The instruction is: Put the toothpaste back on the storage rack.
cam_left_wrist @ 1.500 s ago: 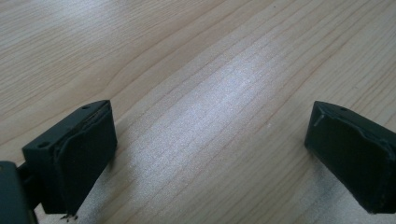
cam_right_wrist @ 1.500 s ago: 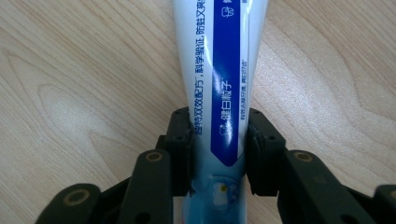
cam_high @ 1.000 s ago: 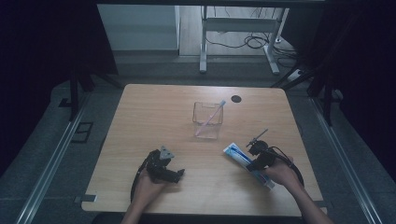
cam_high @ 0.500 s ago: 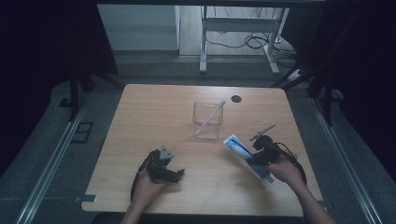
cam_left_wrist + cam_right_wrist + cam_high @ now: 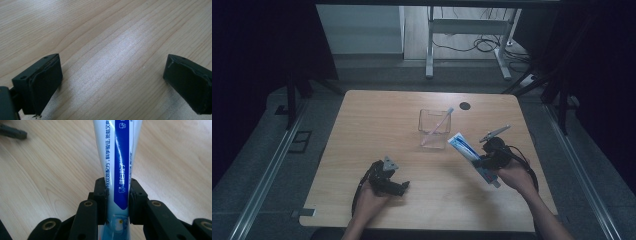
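A white and blue toothpaste tube (image 5: 463, 147) hangs tilted above the table's right half, with my right gripper (image 5: 484, 164) shut on its lower part near the cap. In the right gripper view both black pads (image 5: 100, 202) press the tube (image 5: 117, 152) from either side, and its flat end points away from the camera. A clear square container (image 5: 434, 129) stands mid-table with a toothbrush (image 5: 438, 125) leaning in it. My left gripper (image 5: 398, 186) rests on the table at the front left. Its jaws stand wide apart over bare wood in the left gripper view (image 5: 112, 82).
The wooden table (image 5: 377, 125) has a small black round cap (image 5: 465, 105) behind the container. A dark grey object (image 5: 12, 132) lies at the top left of the right gripper view. Dark floor, rails and desk legs surround the table.
My right gripper has lifted the toothpaste tube off the table and shifted slightly towards the container. The left gripper has stayed put.
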{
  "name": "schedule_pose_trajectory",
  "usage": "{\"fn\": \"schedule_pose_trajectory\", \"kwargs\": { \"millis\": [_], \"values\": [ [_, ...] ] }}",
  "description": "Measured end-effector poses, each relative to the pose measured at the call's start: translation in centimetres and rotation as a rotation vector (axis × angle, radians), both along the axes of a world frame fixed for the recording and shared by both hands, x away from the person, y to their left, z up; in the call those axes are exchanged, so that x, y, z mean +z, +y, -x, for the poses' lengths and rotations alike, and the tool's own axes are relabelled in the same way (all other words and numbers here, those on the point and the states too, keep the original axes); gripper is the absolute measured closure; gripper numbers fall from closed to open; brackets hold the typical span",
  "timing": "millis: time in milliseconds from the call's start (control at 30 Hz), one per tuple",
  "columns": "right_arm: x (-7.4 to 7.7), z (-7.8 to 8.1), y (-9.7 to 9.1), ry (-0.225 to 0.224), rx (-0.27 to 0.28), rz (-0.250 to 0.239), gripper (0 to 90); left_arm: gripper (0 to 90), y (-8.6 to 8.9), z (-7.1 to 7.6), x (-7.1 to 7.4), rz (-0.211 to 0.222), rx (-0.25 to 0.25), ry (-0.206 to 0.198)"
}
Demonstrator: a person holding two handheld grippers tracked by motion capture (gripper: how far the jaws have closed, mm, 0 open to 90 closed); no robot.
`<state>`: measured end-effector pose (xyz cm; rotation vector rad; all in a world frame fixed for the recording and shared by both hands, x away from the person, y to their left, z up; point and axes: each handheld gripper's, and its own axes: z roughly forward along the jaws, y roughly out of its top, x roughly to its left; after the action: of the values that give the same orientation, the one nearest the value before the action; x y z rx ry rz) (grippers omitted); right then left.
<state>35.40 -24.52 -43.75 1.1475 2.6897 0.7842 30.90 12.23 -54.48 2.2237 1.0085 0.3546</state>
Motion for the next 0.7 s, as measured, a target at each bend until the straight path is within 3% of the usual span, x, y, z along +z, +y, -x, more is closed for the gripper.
{"fn": "schedule_pose_trajectory", "kwargs": {
  "millis": [400,700],
  "values": [
    [2.2,-0.7,0.6,-0.079,0.0,-0.06,71.8,2.3,0.0,0.0,0.0,0.0,-0.001,-0.001],
    [3.3,-1.5,1.3,-0.113,-0.011,-0.101,71.9,2.3,0.0,0.0,0.0,0.0,0.0,-0.002]
  ]
}}
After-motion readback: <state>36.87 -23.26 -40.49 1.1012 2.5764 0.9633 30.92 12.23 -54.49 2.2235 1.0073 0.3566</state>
